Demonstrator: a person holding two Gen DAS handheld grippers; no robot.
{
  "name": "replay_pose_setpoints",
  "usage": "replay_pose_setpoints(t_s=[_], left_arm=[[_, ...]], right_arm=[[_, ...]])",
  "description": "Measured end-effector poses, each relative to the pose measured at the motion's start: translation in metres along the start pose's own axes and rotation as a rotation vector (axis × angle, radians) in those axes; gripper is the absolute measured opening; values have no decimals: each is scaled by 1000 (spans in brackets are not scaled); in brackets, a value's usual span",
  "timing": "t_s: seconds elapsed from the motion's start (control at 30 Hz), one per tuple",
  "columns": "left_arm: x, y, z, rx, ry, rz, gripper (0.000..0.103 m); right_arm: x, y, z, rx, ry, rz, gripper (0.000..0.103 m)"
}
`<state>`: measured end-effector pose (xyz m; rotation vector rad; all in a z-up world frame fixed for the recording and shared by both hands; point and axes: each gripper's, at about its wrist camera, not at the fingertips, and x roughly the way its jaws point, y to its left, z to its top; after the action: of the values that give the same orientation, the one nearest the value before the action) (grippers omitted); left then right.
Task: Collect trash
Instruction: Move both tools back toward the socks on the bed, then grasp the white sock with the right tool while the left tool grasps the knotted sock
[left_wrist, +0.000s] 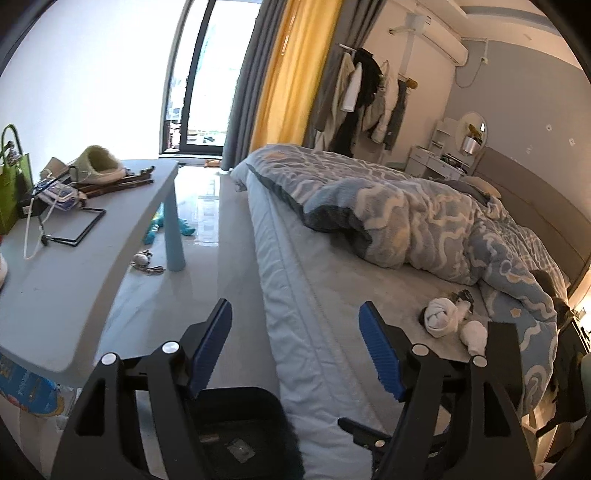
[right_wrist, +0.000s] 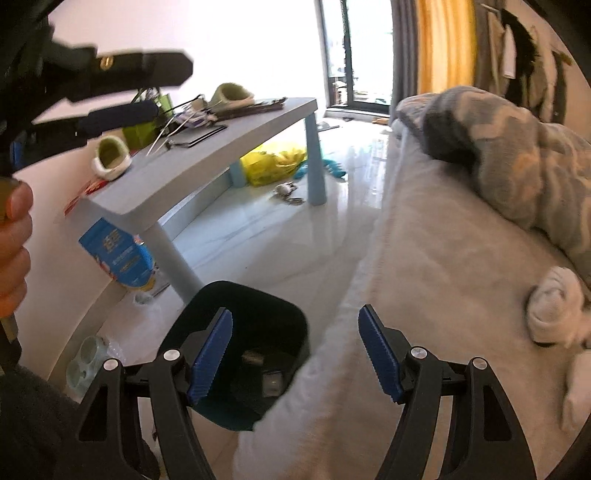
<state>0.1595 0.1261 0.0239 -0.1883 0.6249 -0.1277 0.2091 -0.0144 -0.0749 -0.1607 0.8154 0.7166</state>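
Okay, both claws empty right now. Your left gripper (left_wrist: 295, 345) has its blue pads spread wide with nothing between them, and the right gripper (right_wrist: 295, 350) is just as wide, also gripping nothing. In the right wrist view the left gripper (right_wrist: 122, 92) shows side-on and blurred at upper left, with your left hand (right_wrist: 13, 251) on its handle.

The black trash bin (right_wrist: 236, 306) sits on the floor right against the mattress edge (left_wrist: 291, 332), directly below both claws. A few small bits already lie at the bottom; too small to name.

Risks, as I judge them:
- Candidate trash is scattered: blue snack bag (right_wrist: 118, 254) under the grey table (right_wrist: 207, 158), yellow plastic bag (right_wrist: 273, 162) further under it, clear wrapper bits (right_wrist: 142, 297) by the table leg. Reaching under the table, you could clip a leg or the tabletop edge.
- The white rolled socks (left_wrist: 441, 317) on the bed, near the blue patterned duvet (left_wrist: 424, 218), probably aren't trash. Grabbing them would be a wrong pick.
- Thin plastic may slip out of wide flat pads, or drag neighbouring clutter along.
- The bin is light-looking and wedged by the bed; a bump from either claw could tip it.
- The keys-like cluster (left_wrist: 144, 263) on the floor looks like a keeper, so avoid sweeping it.
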Motion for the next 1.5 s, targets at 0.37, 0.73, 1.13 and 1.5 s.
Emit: replay_pose_setpoints(t_s=[0.37,0.73,1.13,1.5], left_arm=[[21,-46,-1,30,12,-38,79],[41,-80,-3,64,34,-64,83],[70,-109,-3,86,67,-86,85],[98,-137,-3,118,84,-111,87]], right_arm=[[-38,-51,-15,78,-50,-62,72],[-67,-95,-28,113,-88,-155,72],[-87,-162,-50,169,-90,-316,83],[-78,-201,-70,148,3,-426,86]])
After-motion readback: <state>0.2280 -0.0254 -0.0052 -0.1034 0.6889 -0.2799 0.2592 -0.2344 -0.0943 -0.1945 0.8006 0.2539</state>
